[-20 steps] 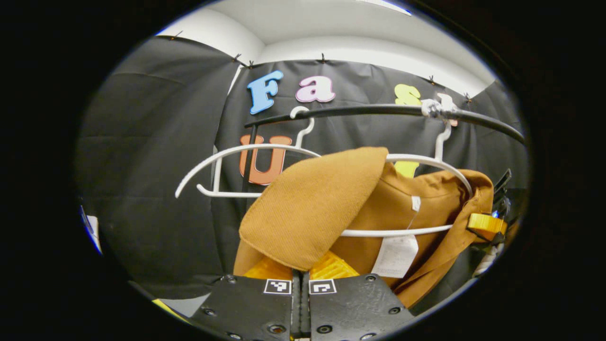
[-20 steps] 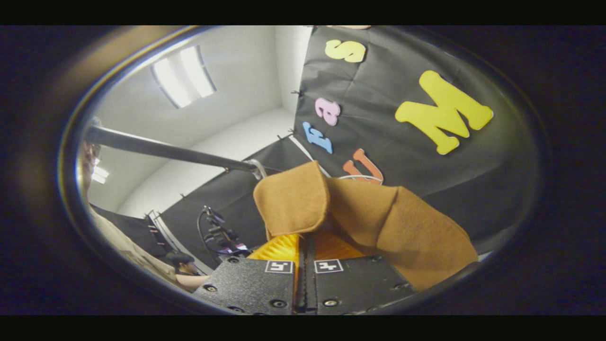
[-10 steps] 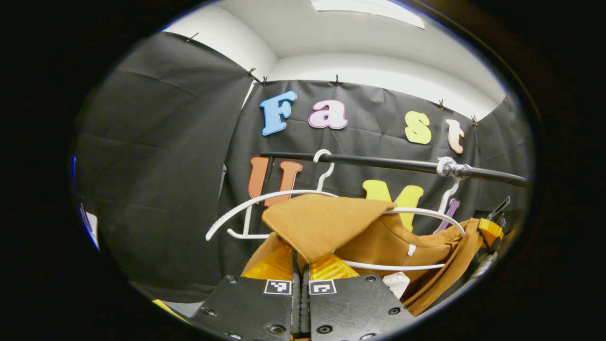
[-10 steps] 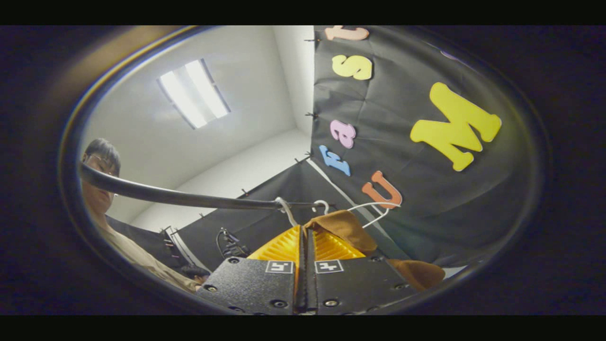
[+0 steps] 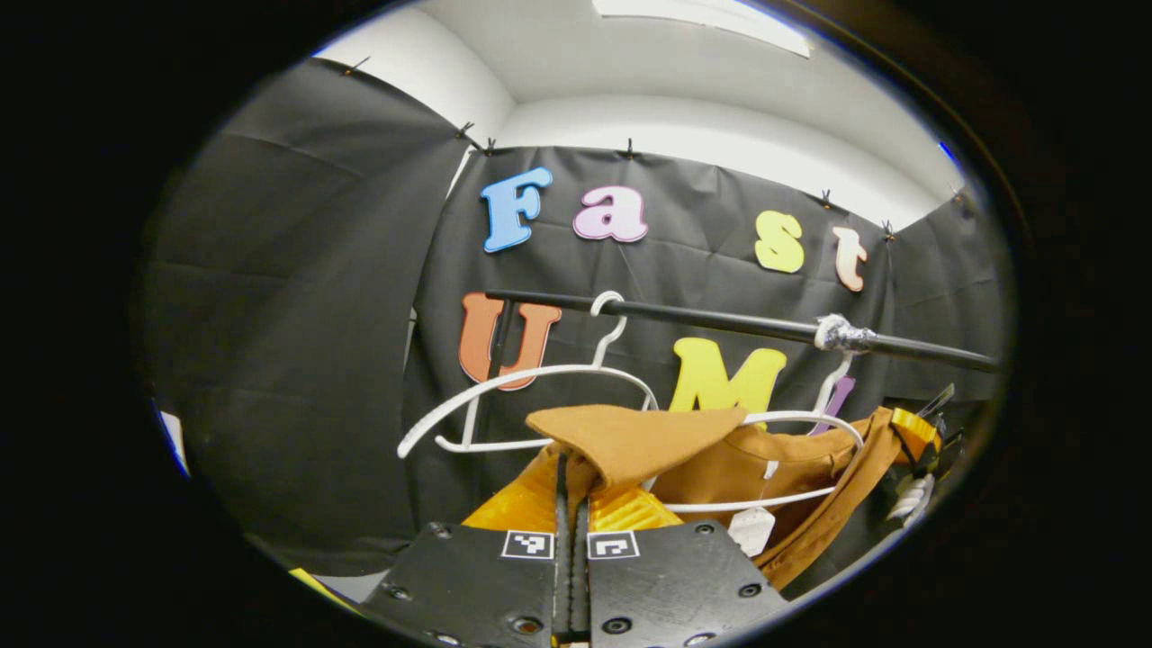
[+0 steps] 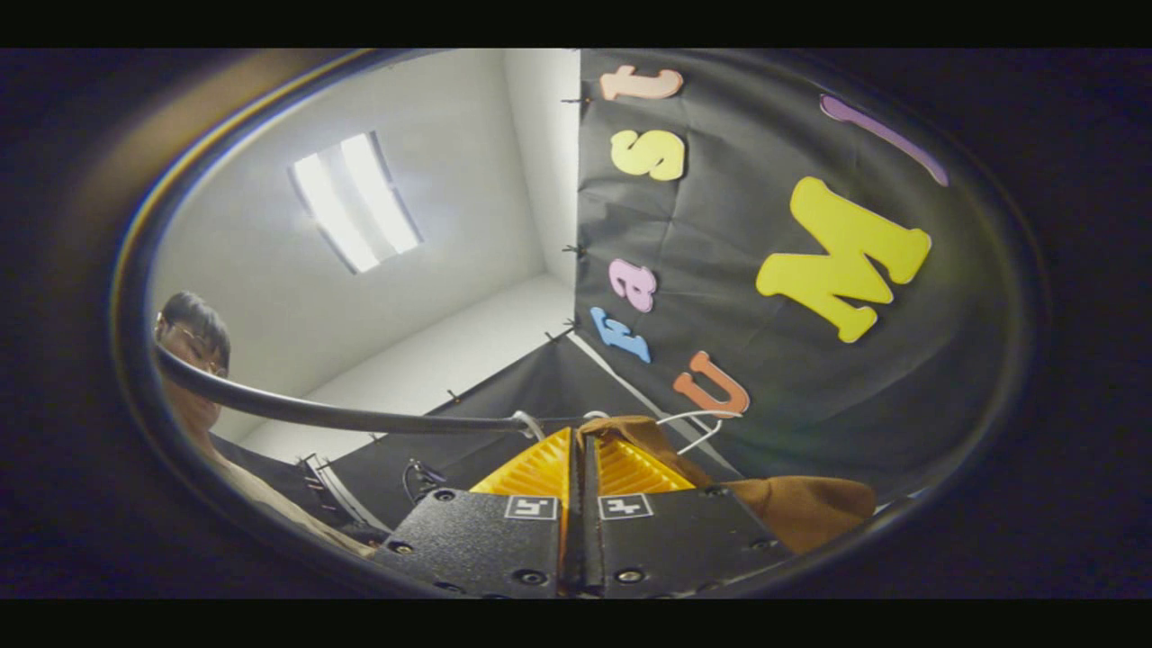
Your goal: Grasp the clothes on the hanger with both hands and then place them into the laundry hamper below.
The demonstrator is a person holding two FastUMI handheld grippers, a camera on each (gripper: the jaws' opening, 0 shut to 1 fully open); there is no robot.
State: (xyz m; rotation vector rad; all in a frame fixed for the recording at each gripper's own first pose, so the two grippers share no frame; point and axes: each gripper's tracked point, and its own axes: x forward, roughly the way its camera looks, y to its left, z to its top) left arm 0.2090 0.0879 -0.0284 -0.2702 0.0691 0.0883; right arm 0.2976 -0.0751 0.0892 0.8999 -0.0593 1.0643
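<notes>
Stretching sideways between both pinching tools, left tool (image 5: 569, 468) and right tool (image 6: 577, 450), the brown garment (image 5: 720, 459) sags.

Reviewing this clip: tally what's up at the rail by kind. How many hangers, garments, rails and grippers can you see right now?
White hangers: 2, one bare, one carrying the garment
Brown garment: 1
Black rail: 1
Grippers: 2, left gripper and right gripper, each with jaws closed on the garment
Total: 6

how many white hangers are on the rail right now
2: an empty hanger hooked on the black rail toward the left, and a second hanger toward the right, partly inside the brown garment. More could be hidden.
</notes>
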